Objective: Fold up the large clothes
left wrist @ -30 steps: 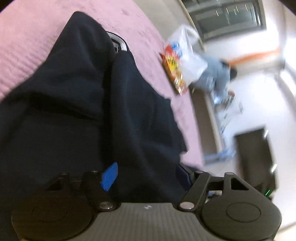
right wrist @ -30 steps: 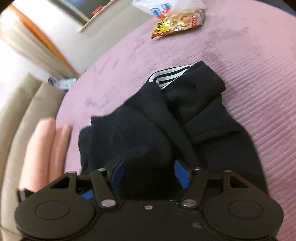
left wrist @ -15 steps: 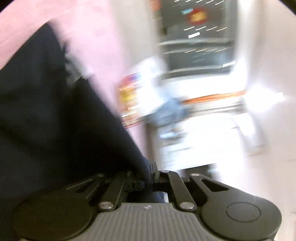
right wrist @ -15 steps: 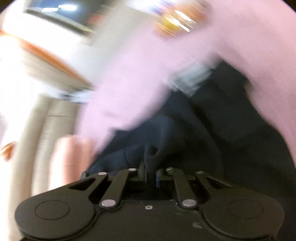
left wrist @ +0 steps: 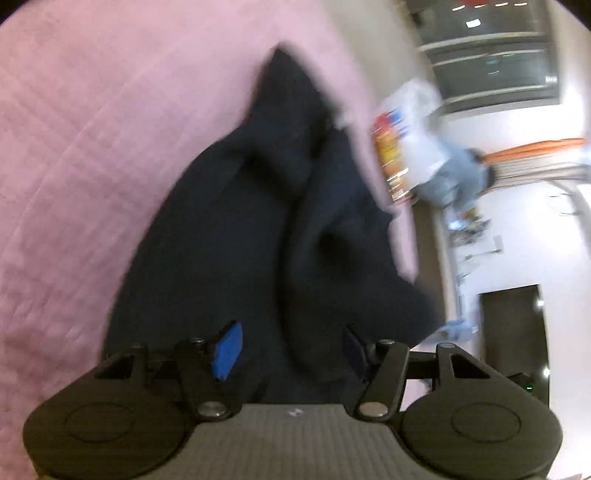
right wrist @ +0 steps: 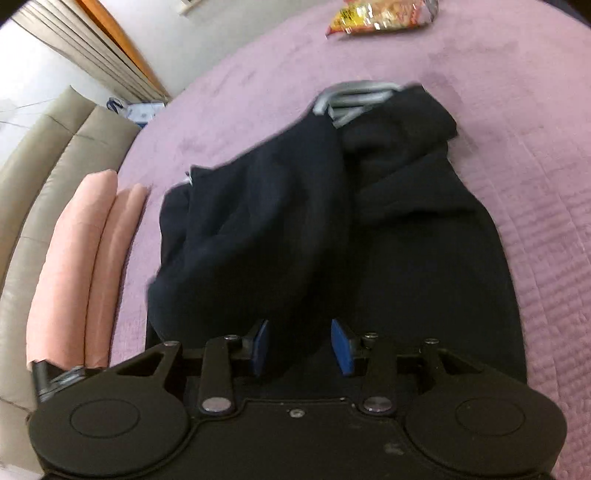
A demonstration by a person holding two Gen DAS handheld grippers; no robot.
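A dark navy garment [left wrist: 258, 229] lies bunched on the pink bedspread [left wrist: 92, 129]. My left gripper [left wrist: 291, 349] is open, its blue pads [left wrist: 228, 349] apart, with a fold of the cloth lying between them. In the right wrist view the same garment [right wrist: 332, 221] shows a grey striped lining [right wrist: 351, 98] at its far end. My right gripper [right wrist: 303, 347] is open too, its blue pads [right wrist: 341, 347] standing either side of a ridge of cloth.
A snack packet [right wrist: 380, 16] lies at the far side of the bed [right wrist: 517, 110]. Pink rolled bedding [right wrist: 74, 258] and a beige padded headboard [right wrist: 44, 155] are to the left. In the left wrist view a white plastic bag [left wrist: 413, 122] lies by the bed edge, with floor beyond.
Half a second ago both grippers were shut on the garment and moving fast. Now both are open and the cloth has dropped back onto the bed.
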